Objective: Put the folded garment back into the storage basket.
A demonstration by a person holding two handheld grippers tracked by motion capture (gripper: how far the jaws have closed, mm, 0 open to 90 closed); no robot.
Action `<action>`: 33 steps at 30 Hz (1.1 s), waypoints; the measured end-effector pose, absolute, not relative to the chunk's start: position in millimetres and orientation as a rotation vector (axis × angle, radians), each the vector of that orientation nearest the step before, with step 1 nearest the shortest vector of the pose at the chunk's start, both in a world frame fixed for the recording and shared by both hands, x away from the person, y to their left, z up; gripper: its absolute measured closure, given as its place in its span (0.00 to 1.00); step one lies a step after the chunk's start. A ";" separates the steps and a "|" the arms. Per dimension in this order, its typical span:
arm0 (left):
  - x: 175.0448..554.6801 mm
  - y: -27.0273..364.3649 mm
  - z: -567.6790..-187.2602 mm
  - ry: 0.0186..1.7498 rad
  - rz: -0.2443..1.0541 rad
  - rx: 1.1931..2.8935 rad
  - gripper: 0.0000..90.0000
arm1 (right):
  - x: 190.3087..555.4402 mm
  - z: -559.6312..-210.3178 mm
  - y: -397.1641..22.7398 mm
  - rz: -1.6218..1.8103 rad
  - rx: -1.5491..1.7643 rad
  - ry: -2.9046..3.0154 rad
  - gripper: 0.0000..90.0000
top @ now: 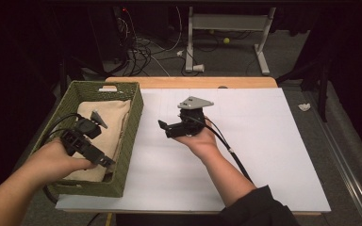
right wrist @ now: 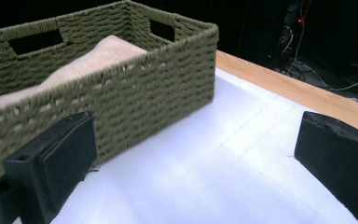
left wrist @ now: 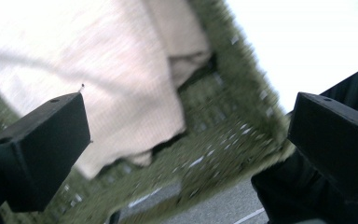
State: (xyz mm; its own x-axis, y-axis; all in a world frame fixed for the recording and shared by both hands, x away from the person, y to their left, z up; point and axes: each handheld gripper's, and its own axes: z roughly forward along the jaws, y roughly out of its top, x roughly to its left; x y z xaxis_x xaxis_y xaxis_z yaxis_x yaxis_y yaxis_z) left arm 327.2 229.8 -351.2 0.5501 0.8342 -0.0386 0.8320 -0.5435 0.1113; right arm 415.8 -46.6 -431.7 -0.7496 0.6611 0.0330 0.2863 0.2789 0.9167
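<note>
Room: dark surroundings; a tangle of cables [top: 141, 52] and a grey frame [top: 228, 28] stand on the floor beyond the far edge of the bench.
Bench [top: 264, 150]: wooden top under a white sheet; the wood shows as a strip along the far edge.
Basket [top: 131, 141]: green woven box at the bench's left edge, handle slots in its walls; its long axis runs from the near edge toward the far edge, slightly slanted.
Cloth [top: 111, 117]: cream, folded, lying inside the basket; its long axis follows the basket's, one short end toward the far wall, the other toward the near wall. In the left gripper view its folded edge [left wrist: 135, 107] lies over the basket floor, with woven wall beside it.
Left tongs [top: 104, 161]: held above the near part of the basket, over the cloth, pointing toward the basket's near right corner. Jaws stand wide apart with nothing between them; no pad touches the cloth.
Right tongs [top: 164, 128]: held above the white sheet near the bench's middle, just right of the basket, pointing left toward the basket's right wall. Jaws stand wide apart, nothing gripped; the right gripper view shows the basket wall [right wrist: 135, 102] ahead and bare sheet between the jaws.
Hands: left hand [top: 59, 157] over the basket's near left part; right hand [top: 200, 141] over the sheet, its cable trailing toward the near edge.
</note>
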 end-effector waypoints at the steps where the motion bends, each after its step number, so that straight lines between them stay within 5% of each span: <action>1: 327.9 225.1 -352.7 1.419 0.025 2.660 0.00 | 412.1 -433.9 -51.9 1.454 0.860 2.192 0.00; 33: 377.8 88.2 -406.3 1.126 -0.011 2.784 0.00 | 367.2 -487.2 -220.9 1.254 1.024 2.074 0.00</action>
